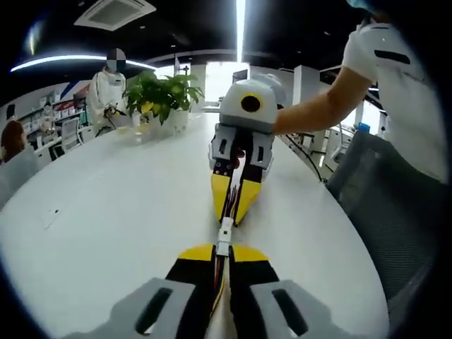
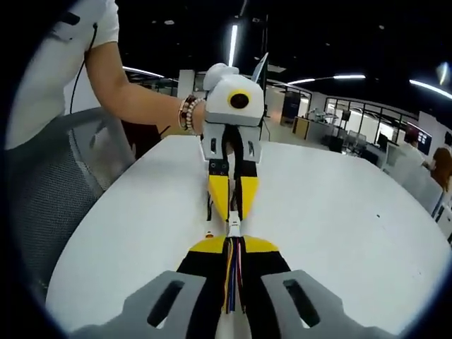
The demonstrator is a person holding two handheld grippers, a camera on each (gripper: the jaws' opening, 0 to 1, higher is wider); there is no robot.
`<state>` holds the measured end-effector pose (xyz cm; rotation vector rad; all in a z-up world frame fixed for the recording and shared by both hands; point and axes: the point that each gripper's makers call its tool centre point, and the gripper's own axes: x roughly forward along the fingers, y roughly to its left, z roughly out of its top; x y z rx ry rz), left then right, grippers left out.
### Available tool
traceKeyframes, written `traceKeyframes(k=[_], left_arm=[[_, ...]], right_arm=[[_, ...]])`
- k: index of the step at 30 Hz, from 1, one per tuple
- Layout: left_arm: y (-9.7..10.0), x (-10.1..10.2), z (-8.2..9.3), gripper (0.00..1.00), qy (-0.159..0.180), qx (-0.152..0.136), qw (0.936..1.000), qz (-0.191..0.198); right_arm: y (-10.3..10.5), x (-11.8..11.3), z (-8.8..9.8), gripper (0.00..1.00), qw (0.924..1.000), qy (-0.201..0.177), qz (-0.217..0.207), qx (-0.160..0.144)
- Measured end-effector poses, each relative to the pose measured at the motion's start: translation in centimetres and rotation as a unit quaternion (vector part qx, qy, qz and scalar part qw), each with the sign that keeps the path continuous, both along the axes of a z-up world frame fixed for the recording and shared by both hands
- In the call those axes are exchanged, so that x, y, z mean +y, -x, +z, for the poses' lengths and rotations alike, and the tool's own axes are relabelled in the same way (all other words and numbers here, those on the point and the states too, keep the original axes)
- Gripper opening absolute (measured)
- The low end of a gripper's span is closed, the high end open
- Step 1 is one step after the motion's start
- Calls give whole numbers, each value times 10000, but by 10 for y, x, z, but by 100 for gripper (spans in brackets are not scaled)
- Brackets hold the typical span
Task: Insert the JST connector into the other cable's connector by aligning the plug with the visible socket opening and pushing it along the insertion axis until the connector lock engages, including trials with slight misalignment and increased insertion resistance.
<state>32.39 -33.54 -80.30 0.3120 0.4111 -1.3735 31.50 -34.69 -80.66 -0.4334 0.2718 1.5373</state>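
Above the white table (image 1: 106,212), between the two facing grippers, a small white connector (image 1: 224,236) joins two bundles of coloured wires (image 2: 233,279). Left gripper (image 1: 220,253) has its yellow-tipped jaws pinched narrow on its cable; right gripper (image 2: 232,244) likewise clamps its wires just behind the connector.

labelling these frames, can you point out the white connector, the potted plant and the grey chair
white connector (image 1: 224,236): left gripper view, on its white body between the two grippers' jaw tips
potted plant (image 1: 162,92): left gripper view, on its green leaves
grey chair (image 2: 53,187): right gripper view, on its mesh back
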Motion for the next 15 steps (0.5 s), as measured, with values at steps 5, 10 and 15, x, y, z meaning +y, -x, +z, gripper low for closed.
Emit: traceKeyframes(k=[5, 10, 15], left_arm=[[0, 1, 2, 0, 40, 7, 10000, -22], [8, -3, 11, 0, 218, 32, 9997, -123], [13, -4, 16, 0, 337, 58, 9992, -199]], right_arm=[[1, 0, 1, 4, 10000, -60, 17, 67], [6, 1, 8, 4, 9994, -255, 97, 203], [11, 3, 13, 4, 9991, -311, 139, 267]])
